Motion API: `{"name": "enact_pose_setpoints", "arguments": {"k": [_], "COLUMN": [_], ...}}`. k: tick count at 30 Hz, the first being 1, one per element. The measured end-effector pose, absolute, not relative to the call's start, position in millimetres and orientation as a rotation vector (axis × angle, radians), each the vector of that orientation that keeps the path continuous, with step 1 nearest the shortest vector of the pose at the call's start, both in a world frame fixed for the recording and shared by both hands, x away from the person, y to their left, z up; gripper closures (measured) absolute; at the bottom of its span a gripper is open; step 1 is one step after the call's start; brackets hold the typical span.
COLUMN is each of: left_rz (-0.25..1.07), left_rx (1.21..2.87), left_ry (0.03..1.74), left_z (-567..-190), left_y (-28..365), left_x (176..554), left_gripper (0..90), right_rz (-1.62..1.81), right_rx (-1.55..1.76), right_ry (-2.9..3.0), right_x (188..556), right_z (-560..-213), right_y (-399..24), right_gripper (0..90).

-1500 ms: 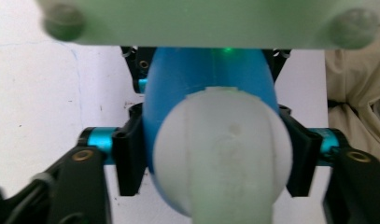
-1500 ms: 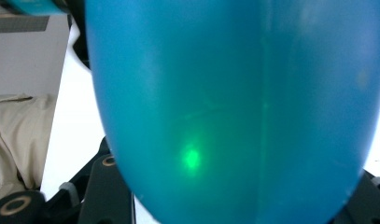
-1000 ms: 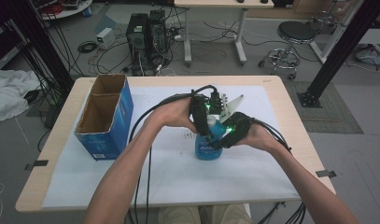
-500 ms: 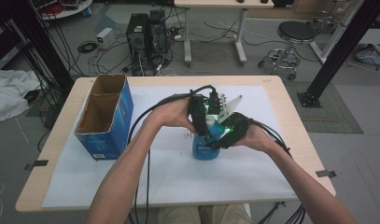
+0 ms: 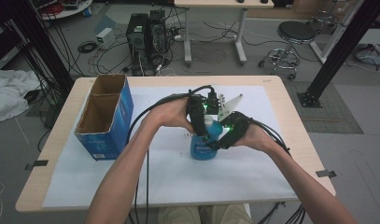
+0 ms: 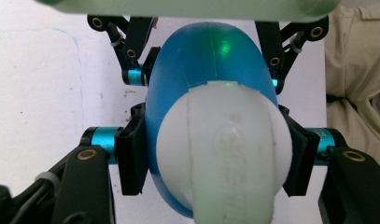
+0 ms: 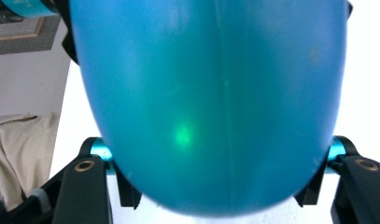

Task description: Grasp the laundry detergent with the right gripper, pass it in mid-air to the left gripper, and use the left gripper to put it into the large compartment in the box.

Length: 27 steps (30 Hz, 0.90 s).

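Observation:
A blue plastic bottle [image 5: 202, 150] with a white cap [image 5: 209, 122] stands on the white sheet at the table's middle. My left gripper [image 5: 200, 129] comes down from above and is shut on the cap [image 6: 225, 149], its pads [image 6: 130, 158] pressing both sides. My right gripper [image 5: 219, 140] reaches in from the right, level, around the blue body [image 7: 211, 93]. Its jaws have just been opening and stand open on either side of the bottle [image 6: 206, 56], which still sits between them. The bottle hides the right gripper's [image 7: 218, 196] pads in its own view.
An open blue cardboard box [image 5: 103, 116] stands at the table's left. A white paper sheet [image 5: 178, 172] covers most of the wooden table [image 5: 299, 140]. Cables trail from both grippers towards the person. Beyond the far edge are computer towers and a stool.

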<state>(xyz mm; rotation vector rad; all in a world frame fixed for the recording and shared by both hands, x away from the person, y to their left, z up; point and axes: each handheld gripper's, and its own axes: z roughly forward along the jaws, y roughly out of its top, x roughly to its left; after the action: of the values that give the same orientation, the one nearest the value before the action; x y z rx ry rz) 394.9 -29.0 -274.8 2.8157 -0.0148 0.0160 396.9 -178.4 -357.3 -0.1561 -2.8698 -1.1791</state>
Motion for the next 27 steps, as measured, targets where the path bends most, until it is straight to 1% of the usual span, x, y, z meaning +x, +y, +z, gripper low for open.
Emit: {"name": "enact_pose_setpoints", "arguments": {"k": [6,11,13,20,27], "left_rz": [0.014,0.012,0.012,0.017,0.051], "left_rx": [2.820,2.826,2.825,2.812,2.811], "left_ry": [-0.017,-0.012,-0.003,0.042,0.113], "left_z": [-275.1,-275.8,-275.7,-267.3,-245.4], "left_y": [-26.7,-25.9,-24.6,-14.2,6.3], "left_x": [394.2,394.1,394.7,395.9,397.4], "left_gripper": [38.3,38.4,38.3,38.3,38.3], "right_rz": [-1.183,-1.161,-1.159,-1.124,-1.087], "right_rx": [-0.161,-0.172,-0.183,-0.199,-0.243], "right_ry": [-2.883,-2.887,-2.891,-2.926,-2.960], "right_x": [397.5,397.1,396.5,394.4,392.9], "right_z": [-356.4,-355.6,-354.4,-347.4,-337.6], "right_y": [-179.6,-180.6,-181.4,-190.0,-206.6], "right_gripper": [30.9,26.5,22.8,22.8,22.7]}}
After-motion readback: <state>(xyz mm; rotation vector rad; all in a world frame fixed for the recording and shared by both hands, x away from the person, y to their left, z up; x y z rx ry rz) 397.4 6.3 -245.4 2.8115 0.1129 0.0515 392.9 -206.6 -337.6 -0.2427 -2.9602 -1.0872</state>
